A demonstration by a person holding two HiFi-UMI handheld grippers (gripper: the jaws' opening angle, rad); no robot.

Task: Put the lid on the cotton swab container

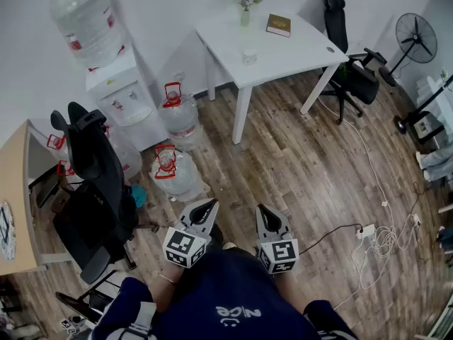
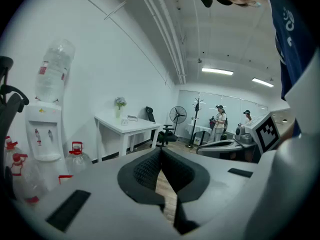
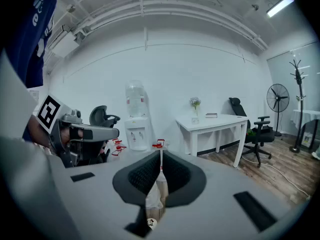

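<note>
A small pale container (image 1: pixel 249 55) stands on the white table (image 1: pixel 297 52) far across the room; it also shows as a tiny pale container (image 2: pixel 124 121) in the left gripper view and as a small container (image 3: pixel 195 120) in the right gripper view. No separate lid can be made out at this distance. My left gripper (image 1: pixel 210 205) and right gripper (image 1: pixel 262 210) are held close to the person's body, side by side over the wooden floor, well short of the table. The left gripper (image 2: pixel 160 151) is shut on nothing, and the right gripper (image 3: pixel 160 154) is likewise shut and empty.
A book (image 1: pixel 278 25) and a flower vase (image 1: pixel 245 6) share the table. A water cooler (image 1: pixel 113 83) and water jugs (image 1: pixel 170 172) stand left of the path. Black office chairs (image 1: pixel 95 190) (image 1: pixel 350 62), a fan (image 1: pixel 415 37) and floor cables (image 1: pixel 368 231) lie around. Two people (image 2: pixel 218 121) stand far off.
</note>
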